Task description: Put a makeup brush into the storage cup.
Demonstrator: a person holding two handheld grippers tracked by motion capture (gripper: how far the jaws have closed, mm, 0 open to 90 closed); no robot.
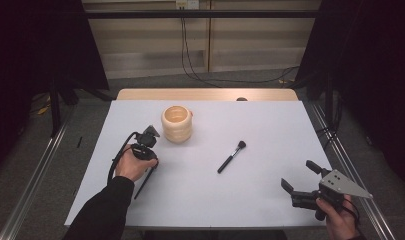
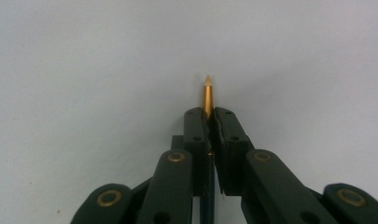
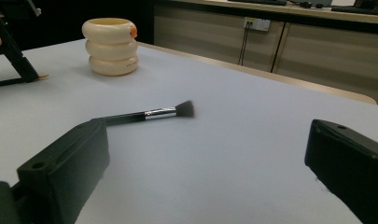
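Pen (image 2: 207,95) pinched between the left gripper (image 1: 149,165)'s closed jaws, low over the table (image 1: 270,125), the ringed cream holder (image 1: 177,124) just beyond it. Right gripper (image 1: 299,176) waits spread wide, the makeup brush (image 1: 232,156) lying untouched ahead of it.

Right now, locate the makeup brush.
In the high view the makeup brush lies mid-table, right of the cream ringed holder, between both grippers.
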